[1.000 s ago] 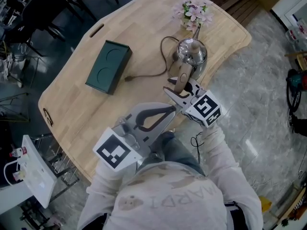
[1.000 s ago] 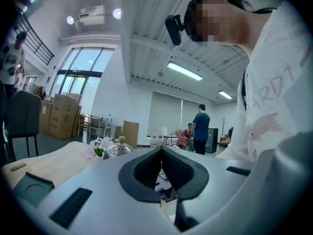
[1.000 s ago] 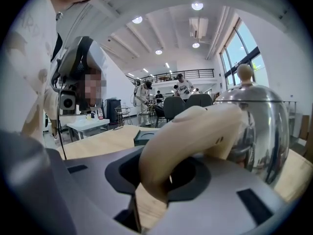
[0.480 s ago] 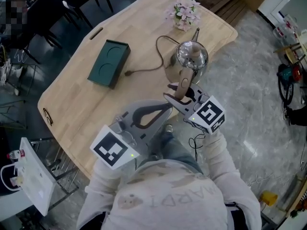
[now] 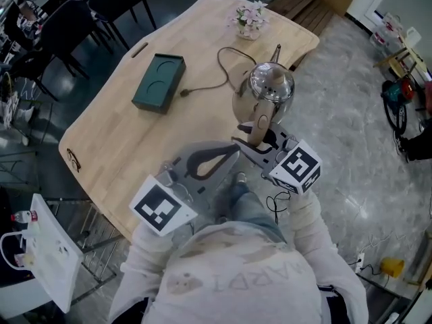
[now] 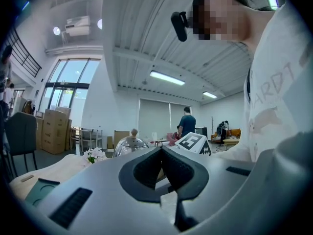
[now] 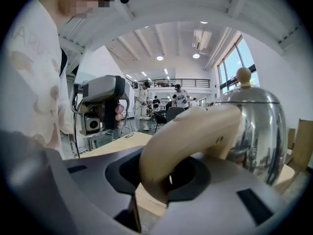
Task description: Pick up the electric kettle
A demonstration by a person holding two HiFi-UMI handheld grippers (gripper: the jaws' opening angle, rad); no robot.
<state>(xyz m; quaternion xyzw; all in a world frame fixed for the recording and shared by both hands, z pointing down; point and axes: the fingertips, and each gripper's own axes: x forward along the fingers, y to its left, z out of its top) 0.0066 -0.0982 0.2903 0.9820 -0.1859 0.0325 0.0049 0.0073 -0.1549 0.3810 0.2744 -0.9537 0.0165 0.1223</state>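
Box (image 5: 158, 83) lies at the left of the table (image 5: 121, 147). Left gripper (image 5: 233, 152) – jaws pressed together, nothing between them. Right gripper (image 5: 255, 132) clamps the handle (image 7: 186, 141) of the kettle (image 5: 271, 85) – by the table's right edge.

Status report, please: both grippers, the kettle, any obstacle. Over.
Right gripper shut on handle of kettle. Left gripper shut, empty. Kettle upright near table edge, cord trailing across table. Nothing blocks it.
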